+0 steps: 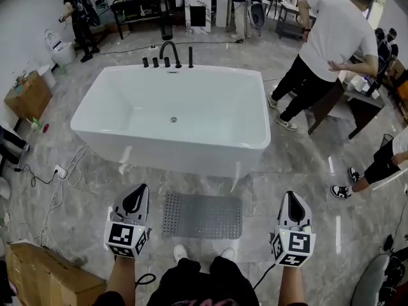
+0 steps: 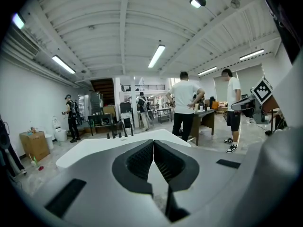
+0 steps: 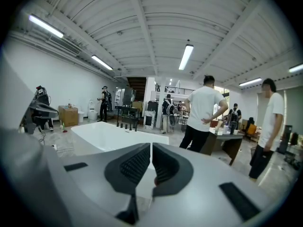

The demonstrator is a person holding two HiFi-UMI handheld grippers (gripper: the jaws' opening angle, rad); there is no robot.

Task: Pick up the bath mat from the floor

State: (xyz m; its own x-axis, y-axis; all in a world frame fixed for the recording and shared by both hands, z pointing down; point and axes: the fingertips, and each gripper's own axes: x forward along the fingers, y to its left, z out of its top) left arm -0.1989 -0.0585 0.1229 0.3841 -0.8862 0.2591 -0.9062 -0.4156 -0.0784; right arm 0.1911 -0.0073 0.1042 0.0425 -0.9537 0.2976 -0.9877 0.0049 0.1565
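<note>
1. Nearest of all, the person's white shoes are standing on the marble floor, toes pointing toward the mat.
2. A cardboard box is sitting on the floor at the near left, beside the person's left arm.
3. The left gripper is hovering above the floor just beside the mat's left edge. Its jaws are pressing together with nothing between them, and in the left gripper view the ribbed pads are meeting along one thin line.
4. The right gripper is hovering to the right of the mat's right edge, farther off than the left one. Its jaws are likewise pressing together on nothing, as the right gripper view is showing.
5. The bath mat, grey and dotted with small holes, is lying flat on the floor between the two grippers, just ahead of the shoes and just short of the bathtub's front wall. Neither gripper is touching it.
6. White cables are trailing across the floor near the tub's near-left corner.
7. The white bathtub is standing beyond the mat, with a black faucet rising from its far rim.
8. To the far right, a person in a white shirt is bending toward a dark table.
9. At the far left, a person in black is standing next to a white toilet.
</note>
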